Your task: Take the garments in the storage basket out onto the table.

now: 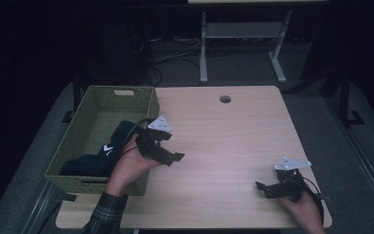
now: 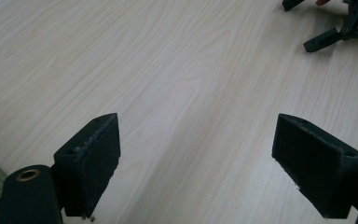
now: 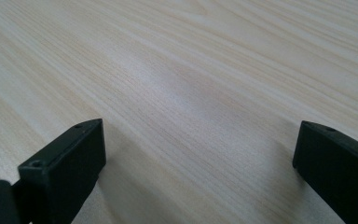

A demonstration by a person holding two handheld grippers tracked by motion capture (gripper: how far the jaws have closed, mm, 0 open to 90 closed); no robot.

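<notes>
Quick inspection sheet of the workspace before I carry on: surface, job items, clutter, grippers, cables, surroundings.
Surface: light wooden table, round hole near the far edge.
Job's things: green woven basket at the table's left edge; dark clothing with a white mark inside.
Clutter: nothing seen.
Grippers: left gripper beside the basket, jaws open, empty; right gripper at the near right, jaws open, empty.
Cables: each gripper's cable; a tangle on the floor.
Surroundings: dark room, white desk frame behind.

Looks like a lab or test room: dark surroundings, a plain light-wood table (image 1: 233,131) with a cable hole (image 1: 225,99), loose cables (image 1: 168,56) on grey floor (image 1: 316,126), a second desk frame (image 1: 243,39) behind.
</notes>
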